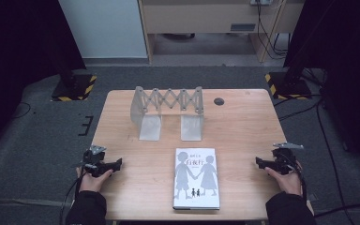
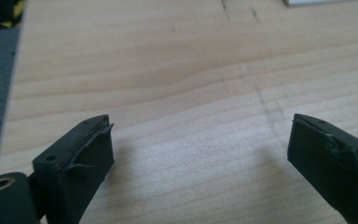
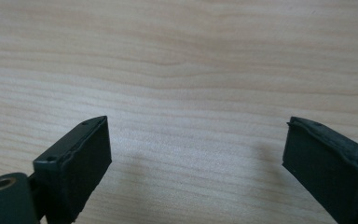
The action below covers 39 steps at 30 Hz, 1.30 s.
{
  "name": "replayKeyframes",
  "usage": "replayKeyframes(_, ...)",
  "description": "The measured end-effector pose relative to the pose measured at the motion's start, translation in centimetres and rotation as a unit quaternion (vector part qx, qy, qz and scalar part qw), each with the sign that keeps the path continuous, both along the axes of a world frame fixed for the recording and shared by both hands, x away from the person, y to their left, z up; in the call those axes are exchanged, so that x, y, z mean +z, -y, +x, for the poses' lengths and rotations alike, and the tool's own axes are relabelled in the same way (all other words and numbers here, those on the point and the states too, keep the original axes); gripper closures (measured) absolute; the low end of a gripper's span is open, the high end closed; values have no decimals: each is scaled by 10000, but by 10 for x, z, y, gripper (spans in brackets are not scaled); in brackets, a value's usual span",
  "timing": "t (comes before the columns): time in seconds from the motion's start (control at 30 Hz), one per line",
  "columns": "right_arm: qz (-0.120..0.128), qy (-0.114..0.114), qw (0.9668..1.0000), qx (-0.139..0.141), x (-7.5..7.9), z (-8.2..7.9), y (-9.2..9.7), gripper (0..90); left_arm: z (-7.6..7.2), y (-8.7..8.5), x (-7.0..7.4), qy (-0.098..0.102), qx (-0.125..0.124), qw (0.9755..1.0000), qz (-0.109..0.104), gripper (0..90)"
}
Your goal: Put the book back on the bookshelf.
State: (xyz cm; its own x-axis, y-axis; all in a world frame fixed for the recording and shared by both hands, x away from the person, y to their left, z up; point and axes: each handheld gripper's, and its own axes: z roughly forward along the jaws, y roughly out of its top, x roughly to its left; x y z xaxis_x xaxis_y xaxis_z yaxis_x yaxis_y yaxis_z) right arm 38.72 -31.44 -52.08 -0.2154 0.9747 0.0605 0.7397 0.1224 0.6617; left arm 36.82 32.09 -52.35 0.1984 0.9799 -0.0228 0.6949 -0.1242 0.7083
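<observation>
A grey book [image 1: 196,178] with two dark silhouetted figures on its cover lies flat near the table's front edge, at the middle. Behind it stands a grey metal expanding bookstand [image 1: 168,111] with a scissor lattice and two upright plates. My left gripper [image 1: 117,163] rests at the table's left edge, pointing right toward the book, a good way from it. Over at the right edge sits my right gripper [image 1: 258,162], pointing left. In both gripper views, the left gripper [image 2: 200,140] and the right gripper [image 3: 196,140] stand open over bare wood with nothing between their jaws.
The wooden table [image 1: 243,131] has a round dark cable hole [image 1: 219,101] at the back right. Bare wood separates each gripper from the book. Dark stands with yellow-black striped bases [image 1: 75,86] flank the table on the grey floor.
</observation>
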Motion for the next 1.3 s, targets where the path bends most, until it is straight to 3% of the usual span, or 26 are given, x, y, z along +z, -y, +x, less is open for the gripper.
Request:
replayKeyframes(0.1, 52, 154, 9999, -51, 5, -3, -2, 104, -2, 0, 5, 126, 55, 9998, -126, 87)
replayKeyframes(0.3, 297, 199, 9994, 23, 16, -6, -9, 122, -7, 7, 13, 307, 26, 9992, -250, 100)
replayKeyframes(0.53, 453, 320, 9980, 291, 26, -9, -27, 133, -13, 27, 22, 492, -245, 9979, -338, 106)
replayKeyframes(0.67, 570, 402, 9969, 355, 31, -14, -36, 138, -21, 37, 26, 601, -381, 9964, -452, 107)
replayKeyframes(0.73, 630, 468, 9959, 450, 35, -15, -42, 141, -25, 44, 30, 757, -470, 9951, -421, 119)
replayKeyframes(0.87, 736, 535, 9945, 517, 39, -17, -48, 143, -29, 53, 34, 851, -566, 9937, -461, 118)
replayKeyframes(0.97, 929, 637, 9918, 604, 41, -20, -58, 148, -32, 65, 35, 858, -755, 9922, -498, 118)
replayKeyframes(1.13, 1059, 598, 9895, 781, 41, -19, -70, 147, -33, 75, 35, 872, -899, 9912, -437, 117)
replayKeyframes(1.3, 1120, 586, 9867, 1022, 40, -21, -85, 148, -35, 84, 37, 905, -973, 9896, -543, 122)
